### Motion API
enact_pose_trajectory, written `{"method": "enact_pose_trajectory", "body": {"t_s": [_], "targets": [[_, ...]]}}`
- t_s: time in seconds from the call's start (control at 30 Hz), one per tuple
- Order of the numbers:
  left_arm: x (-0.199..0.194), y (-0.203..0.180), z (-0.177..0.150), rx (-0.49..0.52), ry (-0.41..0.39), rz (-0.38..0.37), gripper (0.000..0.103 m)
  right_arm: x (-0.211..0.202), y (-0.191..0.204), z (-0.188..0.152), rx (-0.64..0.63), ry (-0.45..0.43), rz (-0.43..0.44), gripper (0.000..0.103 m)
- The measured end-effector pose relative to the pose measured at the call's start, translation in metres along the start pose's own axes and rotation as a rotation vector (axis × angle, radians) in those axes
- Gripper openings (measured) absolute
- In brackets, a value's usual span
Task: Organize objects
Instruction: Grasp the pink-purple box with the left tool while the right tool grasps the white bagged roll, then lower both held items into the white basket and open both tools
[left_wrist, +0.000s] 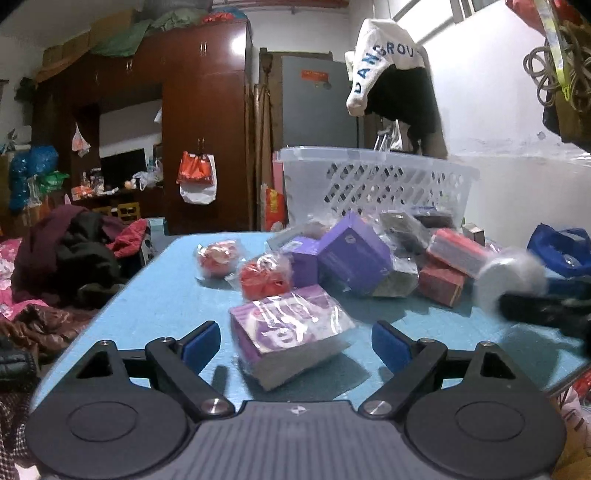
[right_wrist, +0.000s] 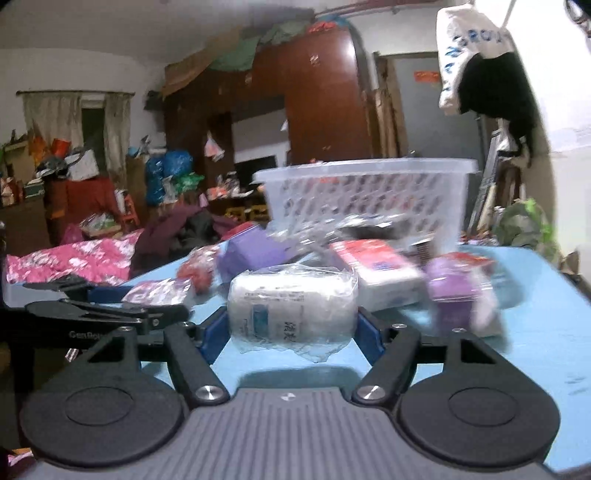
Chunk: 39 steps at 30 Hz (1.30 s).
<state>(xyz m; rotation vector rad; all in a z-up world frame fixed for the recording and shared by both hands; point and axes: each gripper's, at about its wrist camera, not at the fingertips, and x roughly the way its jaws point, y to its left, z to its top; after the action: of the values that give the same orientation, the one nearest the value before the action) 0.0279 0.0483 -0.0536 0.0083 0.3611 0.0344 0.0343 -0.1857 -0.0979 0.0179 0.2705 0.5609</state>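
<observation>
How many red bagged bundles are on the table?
2, side by side on the blue table: one toward the far edge, one nearer, touching the purple boxes. The pile may hide others.

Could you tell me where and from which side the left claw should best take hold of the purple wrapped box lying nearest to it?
Grip the purple wrapped box across its two long side faces, coming in low from its near end, as the left claw already faces it. It lies flat on the blue table, slightly skewed, so a small turn would probably square the pads. The loose, glossy film may slip.

Two wrist cameras, low over the blue table (left_wrist: 155, 295)

We look close along each gripper toward the white basket (left_wrist: 373, 177) at twelve o'clock, shared by both views.
</observation>
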Motion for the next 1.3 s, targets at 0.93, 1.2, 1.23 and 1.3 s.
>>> {"method": "enact_pose_trajectory", "body": {"t_s": [0.93,1.2,1.23,1.3], "targets": [[-0.009,-0.008,0.045,-0.001,-0.127,-0.128,0.073,-0.032,-0.058,0.034,0.016,-0.161,0.026,0.073],[0.037,0.003,0.172,0.022,-0.142,-0.202,0.073,0.027,-0.071,0.137,-0.160,-0.236,0.040,0.073],[0.053,0.001,0.189,0.019,-0.119,-0.223,0.073,0.044,-0.072,0.149,-0.178,-0.211,0.008,0.073],[0.088,-0.003,0.210,0.009,-0.050,-0.225,0.073,0.080,-0.073,0.169,-0.191,-0.155,-0.043,0.073]]}}
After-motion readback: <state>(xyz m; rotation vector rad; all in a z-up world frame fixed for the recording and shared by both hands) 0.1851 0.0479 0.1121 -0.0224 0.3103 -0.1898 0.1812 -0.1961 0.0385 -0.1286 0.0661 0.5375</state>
